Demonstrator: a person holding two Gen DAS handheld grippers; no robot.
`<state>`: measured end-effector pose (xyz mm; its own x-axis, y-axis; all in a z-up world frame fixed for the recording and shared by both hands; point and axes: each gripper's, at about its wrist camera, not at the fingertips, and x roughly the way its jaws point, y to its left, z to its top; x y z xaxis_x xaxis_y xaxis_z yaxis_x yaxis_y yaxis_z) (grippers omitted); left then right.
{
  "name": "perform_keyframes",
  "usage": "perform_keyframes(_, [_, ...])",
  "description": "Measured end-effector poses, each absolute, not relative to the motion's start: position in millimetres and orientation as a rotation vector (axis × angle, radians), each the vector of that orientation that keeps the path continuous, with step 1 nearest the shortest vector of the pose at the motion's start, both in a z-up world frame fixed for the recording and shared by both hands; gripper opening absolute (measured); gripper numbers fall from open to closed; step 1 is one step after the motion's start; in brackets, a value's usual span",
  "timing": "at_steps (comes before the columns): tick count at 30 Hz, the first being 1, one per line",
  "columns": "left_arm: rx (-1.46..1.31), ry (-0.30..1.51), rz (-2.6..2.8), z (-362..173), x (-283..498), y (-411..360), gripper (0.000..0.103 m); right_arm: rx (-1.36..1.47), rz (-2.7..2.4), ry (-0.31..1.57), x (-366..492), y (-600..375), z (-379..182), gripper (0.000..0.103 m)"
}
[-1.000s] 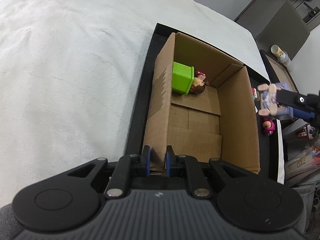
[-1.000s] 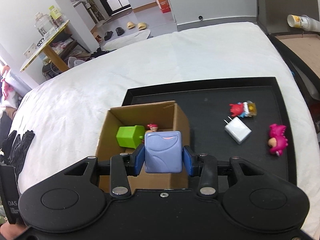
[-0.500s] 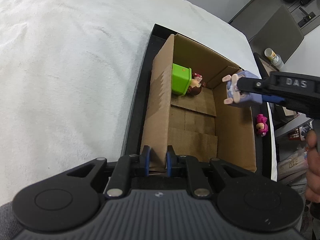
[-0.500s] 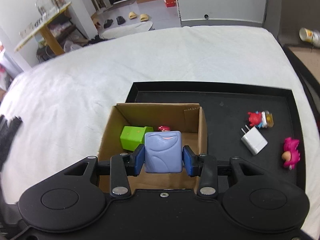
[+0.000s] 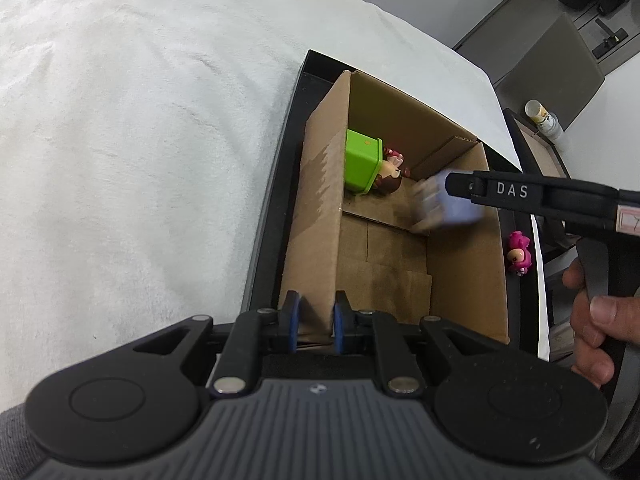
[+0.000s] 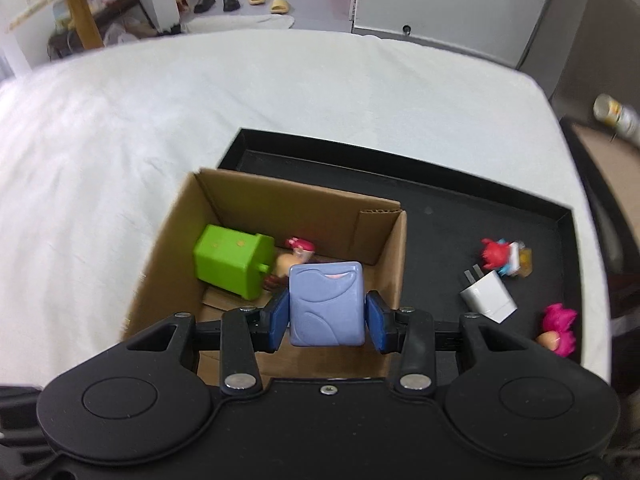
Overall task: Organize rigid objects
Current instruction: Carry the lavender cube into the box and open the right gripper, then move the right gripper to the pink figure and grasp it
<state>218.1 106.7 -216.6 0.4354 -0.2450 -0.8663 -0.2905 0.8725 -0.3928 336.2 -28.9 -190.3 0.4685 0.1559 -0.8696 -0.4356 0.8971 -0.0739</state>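
Left gripper point(image 5: 313, 322) clamped narrow on the near-left wall of the cardboard box point(image 5: 320, 216), blue pads either side of the wall edge. Box sits in the left part of a black tray point(image 6: 500, 208) on a white cloth point(image 6: 280, 88). Inside the box at its far-left corner: green block point(image 6: 230, 265) lying on its side, small brown-haired figurine point(image 6: 294, 260) touching its right side. Right gripper point(image 6: 327, 318) holds the lavender cube toy point(image 6: 327, 305) between its blue pads, over the box's right half, above the floor; blurred in the left wrist view, so contact with the box floor not clear. Pads look pressed on both cube sides. Person's hand point(image 5: 592, 336) on the right gripper's handle. On tray floor right of the box: white charger plug point(image 6: 488, 298), red figurine point(image 6: 502, 258) just beyond it, pink figurine point(image 6: 558, 330) nearer, by the right tray rim. All three apart from the box.
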Motion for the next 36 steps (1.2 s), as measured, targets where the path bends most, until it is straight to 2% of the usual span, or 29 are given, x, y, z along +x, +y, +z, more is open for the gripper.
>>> perform_keyframes(14, [-0.516, 1.122, 0.039, -212.2, 218.1, 101.5, 0.017, -0.186, 0.413, 1.059, 321.5, -63.7, -170.4, 0.046])
perform_keyframes(25, [-0.491, 1.129, 0.065, -210.6, 219.4, 97.0, 0.015, -0.103, 0.418, 1.038, 317.7, -111.1, -160.1, 0.059])
perform_keyframes(36, [-0.453, 1.128, 0.092, -207.1, 220.0, 91.1, 0.014, -0.036, 0.377, 1.025, 321.8, -160.9, -168.0, 0.059])
